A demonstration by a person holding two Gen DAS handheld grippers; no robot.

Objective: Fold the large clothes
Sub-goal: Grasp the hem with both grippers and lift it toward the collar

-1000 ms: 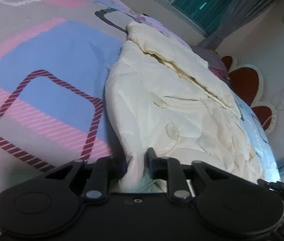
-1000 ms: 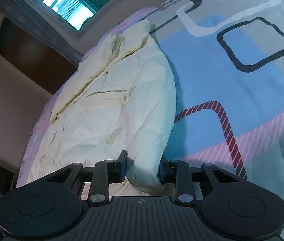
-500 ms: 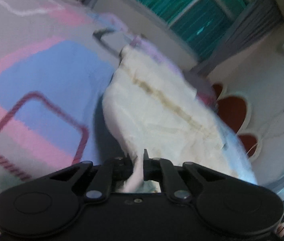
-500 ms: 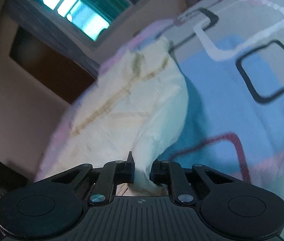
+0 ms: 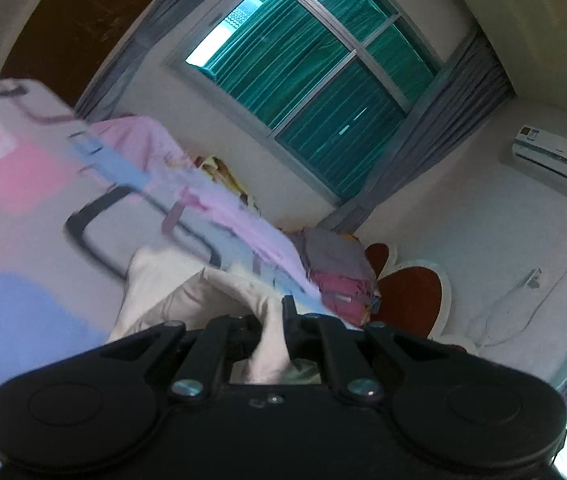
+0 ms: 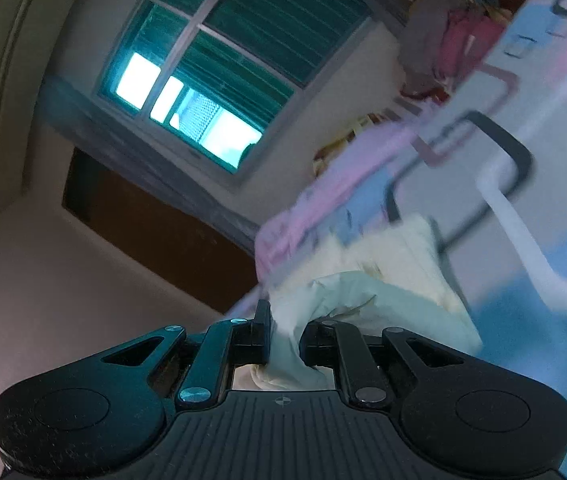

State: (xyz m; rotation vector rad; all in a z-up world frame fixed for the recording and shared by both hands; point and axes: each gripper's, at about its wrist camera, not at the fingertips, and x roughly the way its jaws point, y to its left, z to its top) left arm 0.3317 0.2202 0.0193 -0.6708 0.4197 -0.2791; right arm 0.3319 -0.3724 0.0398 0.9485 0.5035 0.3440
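Observation:
A large cream padded garment (image 5: 187, 300) lies on the patterned bedspread (image 5: 23, 216). My left gripper (image 5: 271, 332) is shut on a fold of its near edge and holds it lifted. My right gripper (image 6: 285, 340) is shut on another bunch of the same garment (image 6: 383, 280), also raised, with cloth trailing away to the bed (image 6: 543, 160). Most of the garment is hidden below both cameras, which tilt up toward the window.
A window with green blinds (image 5: 323, 76) and grey curtains is ahead. A pile of folded clothes (image 5: 339, 276) sits at the bed's far end by a red and white headboard (image 5: 411, 292). An air conditioner (image 5: 555, 164) hangs on the wall.
Both grippers closed on the garment's near edge and lifted it up and forward. The cameras tilted from the flat garment up toward the window.

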